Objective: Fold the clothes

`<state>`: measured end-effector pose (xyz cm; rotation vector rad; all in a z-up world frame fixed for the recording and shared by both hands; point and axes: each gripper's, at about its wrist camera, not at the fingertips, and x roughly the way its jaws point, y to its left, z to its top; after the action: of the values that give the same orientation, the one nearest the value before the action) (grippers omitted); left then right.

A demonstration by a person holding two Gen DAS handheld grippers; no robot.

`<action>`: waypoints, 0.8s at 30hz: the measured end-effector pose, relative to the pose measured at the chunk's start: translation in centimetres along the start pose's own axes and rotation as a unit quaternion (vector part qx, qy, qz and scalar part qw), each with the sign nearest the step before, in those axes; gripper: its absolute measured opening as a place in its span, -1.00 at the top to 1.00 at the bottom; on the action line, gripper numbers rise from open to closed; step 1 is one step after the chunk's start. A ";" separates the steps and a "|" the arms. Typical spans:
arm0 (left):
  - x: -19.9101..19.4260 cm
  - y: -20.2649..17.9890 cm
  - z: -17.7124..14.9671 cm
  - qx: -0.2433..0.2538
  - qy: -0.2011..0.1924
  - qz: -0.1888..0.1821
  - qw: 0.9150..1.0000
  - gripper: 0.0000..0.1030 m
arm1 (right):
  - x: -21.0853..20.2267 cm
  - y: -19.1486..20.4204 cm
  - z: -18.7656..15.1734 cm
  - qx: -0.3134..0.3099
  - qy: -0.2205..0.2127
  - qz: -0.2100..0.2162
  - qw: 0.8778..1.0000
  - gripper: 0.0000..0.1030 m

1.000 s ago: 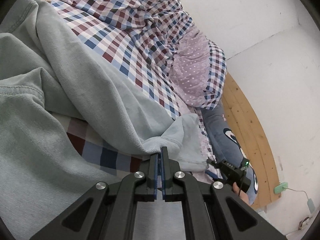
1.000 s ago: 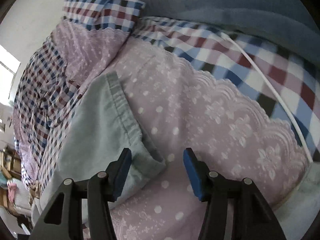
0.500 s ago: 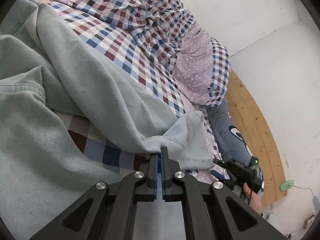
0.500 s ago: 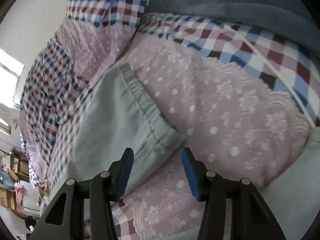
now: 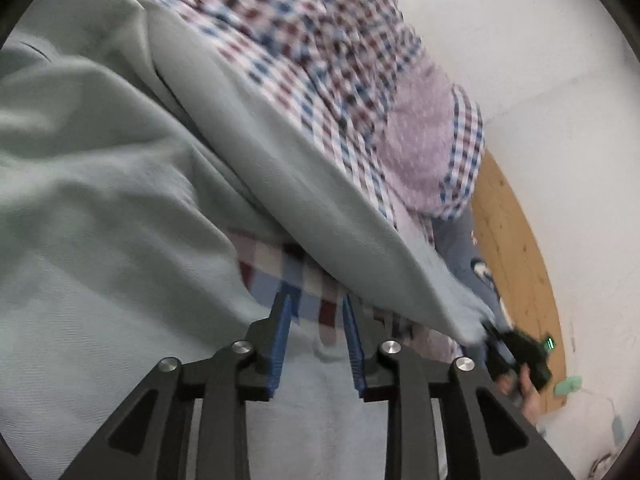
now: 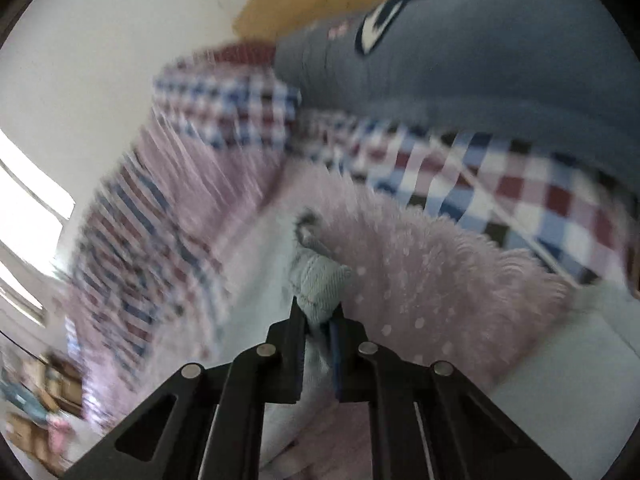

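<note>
The pale green garment point(image 5: 120, 184) fills the left and centre of the left wrist frame, spread over a checked bedcover point(image 5: 304, 52). One corner runs to the lower right, where the right gripper point(image 6: 318, 320) pinches a bunched cuff of it — jaws nearly closed. The left gripper point(image 5: 316, 312) gapes apart, holding nothing, over cloth and checks.

Both wrist views look close along their fingers point(image 5: 280, 344) over the bed — sharing the pale green garment point(image 5: 120, 208).
</note>
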<state>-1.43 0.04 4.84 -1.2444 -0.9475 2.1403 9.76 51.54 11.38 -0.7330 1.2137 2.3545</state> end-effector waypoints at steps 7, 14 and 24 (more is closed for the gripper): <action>-4.8 2.4 2.8 -0.036 -0.068 -0.009 0.997 0.22 | -7.4 7.3 2.9 -0.002 -0.061 0.084 0.995 0.84; -5.6 4.3 3.9 -0.047 -0.081 0.006 0.996 0.22 | 3.3 18.0 11.8 -0.071 -0.091 0.010 0.993 0.83; -5.2 4.1 4.2 -0.011 -0.086 0.016 0.996 0.22 | 12.9 18.1 7.4 -0.150 -0.058 0.000 0.987 -0.14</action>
<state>-2.98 -7.57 6.00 -1.1071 -1.0291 2.2971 -12.45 49.08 18.47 -0.6758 0.8195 2.5710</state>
